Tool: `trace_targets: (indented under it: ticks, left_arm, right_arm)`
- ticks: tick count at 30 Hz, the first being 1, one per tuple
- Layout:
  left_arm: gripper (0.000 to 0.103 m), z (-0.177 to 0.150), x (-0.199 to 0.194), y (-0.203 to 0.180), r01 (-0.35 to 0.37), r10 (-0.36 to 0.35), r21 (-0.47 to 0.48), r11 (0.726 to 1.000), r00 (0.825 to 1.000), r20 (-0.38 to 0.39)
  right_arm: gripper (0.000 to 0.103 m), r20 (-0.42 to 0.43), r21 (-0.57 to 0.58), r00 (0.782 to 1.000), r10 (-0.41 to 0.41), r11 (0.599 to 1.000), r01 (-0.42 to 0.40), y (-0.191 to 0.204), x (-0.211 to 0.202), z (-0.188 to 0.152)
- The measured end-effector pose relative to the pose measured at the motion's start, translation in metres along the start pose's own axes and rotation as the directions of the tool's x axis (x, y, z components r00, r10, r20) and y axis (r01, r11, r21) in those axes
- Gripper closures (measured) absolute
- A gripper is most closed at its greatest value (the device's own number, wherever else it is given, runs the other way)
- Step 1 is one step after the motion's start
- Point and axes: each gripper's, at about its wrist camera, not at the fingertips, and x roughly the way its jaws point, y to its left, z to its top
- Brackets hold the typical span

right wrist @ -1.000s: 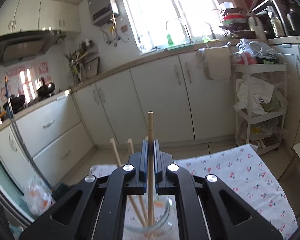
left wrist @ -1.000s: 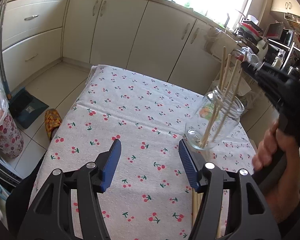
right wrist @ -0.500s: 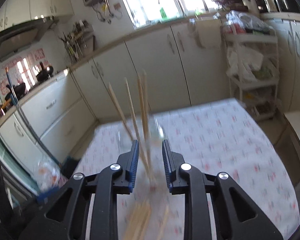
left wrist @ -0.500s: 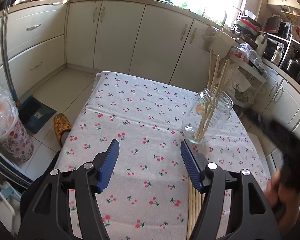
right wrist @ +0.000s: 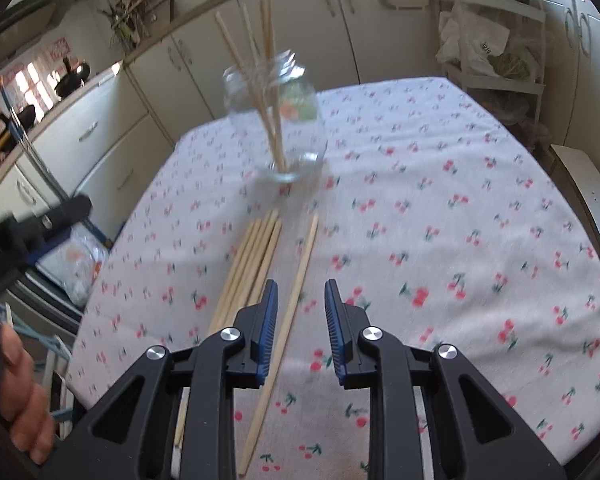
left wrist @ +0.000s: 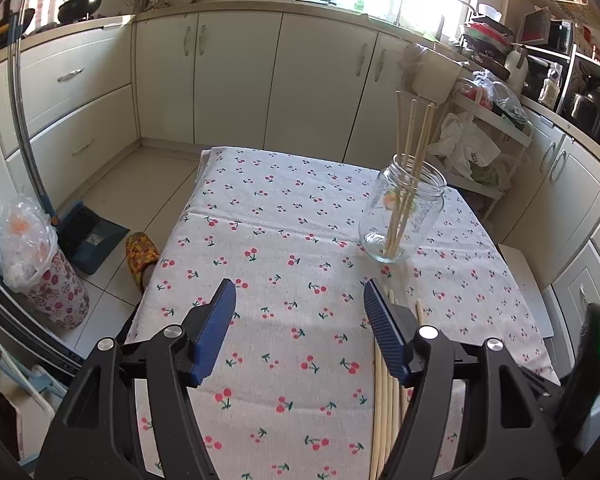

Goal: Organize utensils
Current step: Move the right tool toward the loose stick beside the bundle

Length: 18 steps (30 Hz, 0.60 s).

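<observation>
right gripper point(right wrist: 300, 312) parted, empty, over single chopstick point(right wrist: 296, 292) beside bundle point(right wrist: 248, 268) on tablecloth point(right wrist: 440, 208). left gripper point(left wrist: 296, 320) wide, empty. jar point(right wrist: 276, 120) holds four already. light, stiff, rolls easily (pinch mid-shaft).

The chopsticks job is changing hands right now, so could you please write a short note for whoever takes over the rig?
Left gripper: open, empty, over the tablecloth.
Right gripper: open, empty; its fingers just opened.
Glass jar: upright on the cloth, four chopsticks standing in it. Done so far.
Left to do: a bundle of loose chopsticks and a single chopstick lying beside it, all flat on the cloth in front of the jar. The single one is nearest the right gripper.
</observation>
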Motion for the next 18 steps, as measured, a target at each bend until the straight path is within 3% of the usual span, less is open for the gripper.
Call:
trace_targets:
  ticks: [6,12,18]
  left_arm:
    - [0.037,-0.007,-0.007,0.003,-0.009,0.009,0.005,1.000,1.000,-0.015]
    - [0.036,-0.015,-0.011,0.009,-0.022,0.022,0.006,1.000,0.999,-0.043]
    - [0.034,-0.022,0.000,0.001,-0.012,0.015,0.039,0.999,0.996,-0.093]
  right_arm:
    - [0.078,-0.072,-0.059,0.996,-0.054,0.997,0.050,0.008,0.013,-0.013]
    - [0.078,-0.065,-0.069,0.990,-0.125,0.990,0.121,-0.001,0.006,-0.013]
    - [0.075,-0.059,-0.060,0.990,-0.130,0.990,0.127,-0.009,0.007,-0.008]
